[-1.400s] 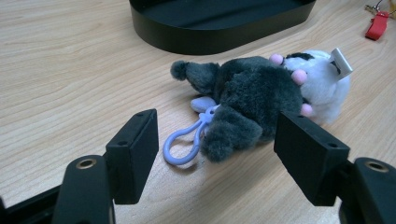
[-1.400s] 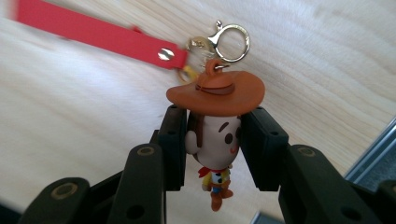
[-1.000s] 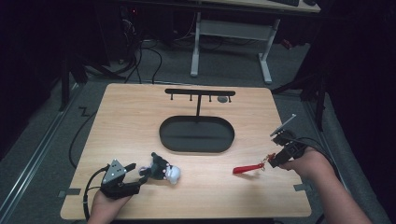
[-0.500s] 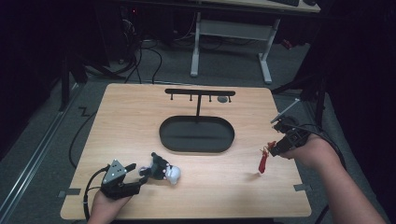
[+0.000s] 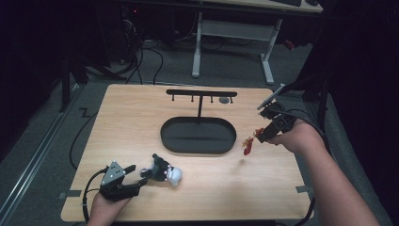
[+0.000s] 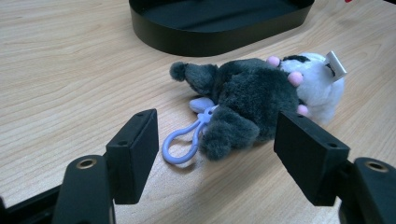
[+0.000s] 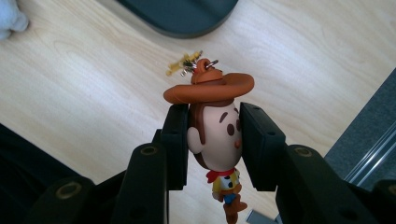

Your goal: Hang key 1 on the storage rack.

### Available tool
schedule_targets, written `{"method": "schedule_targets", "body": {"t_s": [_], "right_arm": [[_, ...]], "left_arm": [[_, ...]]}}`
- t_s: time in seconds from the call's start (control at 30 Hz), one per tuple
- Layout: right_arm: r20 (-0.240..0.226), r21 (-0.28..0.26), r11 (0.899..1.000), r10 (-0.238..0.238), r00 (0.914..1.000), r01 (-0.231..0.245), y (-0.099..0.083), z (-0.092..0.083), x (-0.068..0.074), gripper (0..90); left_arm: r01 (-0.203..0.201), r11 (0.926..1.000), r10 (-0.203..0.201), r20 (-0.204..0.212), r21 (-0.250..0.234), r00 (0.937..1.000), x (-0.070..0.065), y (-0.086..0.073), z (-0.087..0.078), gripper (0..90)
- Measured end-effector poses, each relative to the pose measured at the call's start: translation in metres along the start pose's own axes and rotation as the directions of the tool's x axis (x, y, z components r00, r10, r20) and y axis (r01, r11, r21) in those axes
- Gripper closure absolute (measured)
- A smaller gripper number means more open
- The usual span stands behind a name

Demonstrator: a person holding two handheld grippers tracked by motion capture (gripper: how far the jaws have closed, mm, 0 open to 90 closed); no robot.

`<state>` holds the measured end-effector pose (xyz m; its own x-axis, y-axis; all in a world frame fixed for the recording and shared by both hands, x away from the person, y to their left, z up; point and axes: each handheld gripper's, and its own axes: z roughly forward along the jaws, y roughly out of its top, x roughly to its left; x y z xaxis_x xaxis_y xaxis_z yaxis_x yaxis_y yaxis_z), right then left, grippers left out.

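My right gripper (image 7: 212, 135) clamps the cowboy keychain (image 7: 215, 135) by its head, held above the table (image 5: 282, 188); face legible from the right gripper view alone. My left gripper (image 6: 215, 154) gapes around the plush keychain (image 6: 261, 98) beside the black tray (image 5: 197, 135)

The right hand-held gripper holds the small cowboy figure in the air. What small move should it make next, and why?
Probably carry it toward the black T-shaped hanger rack. The right hand-held gripper clamps the cowboy keychain figure by the head, leaving its metal ring free, and the rack's pegs look empty.
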<state>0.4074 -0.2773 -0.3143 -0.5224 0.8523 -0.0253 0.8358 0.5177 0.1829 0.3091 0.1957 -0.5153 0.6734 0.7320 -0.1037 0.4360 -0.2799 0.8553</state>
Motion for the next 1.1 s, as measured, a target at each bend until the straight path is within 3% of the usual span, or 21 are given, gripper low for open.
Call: {"method": "schedule_targets", "body": {"t_s": [0.5, 1.1], "right_arm": [[0.008, -0.035, 0.999, -0.01, 0.9999, 0.01, 0.041, -0.015, 0.0, 65.5], [0.008, -0.069, 0.998, -0.011, 0.9999, 0.012, 0.079, -0.014, -0.004, 65.5]], "left_arm": [[0.011, 0.9999, -0.011, 0.004, -0.003, 0.9999, 0.002, -0.001, -0.002, 31.2], [0.015, 0.9999, -0.015, 0.002, -0.001, 0.9999, 0.003, -0.003, -0.002, 31.3]]}}
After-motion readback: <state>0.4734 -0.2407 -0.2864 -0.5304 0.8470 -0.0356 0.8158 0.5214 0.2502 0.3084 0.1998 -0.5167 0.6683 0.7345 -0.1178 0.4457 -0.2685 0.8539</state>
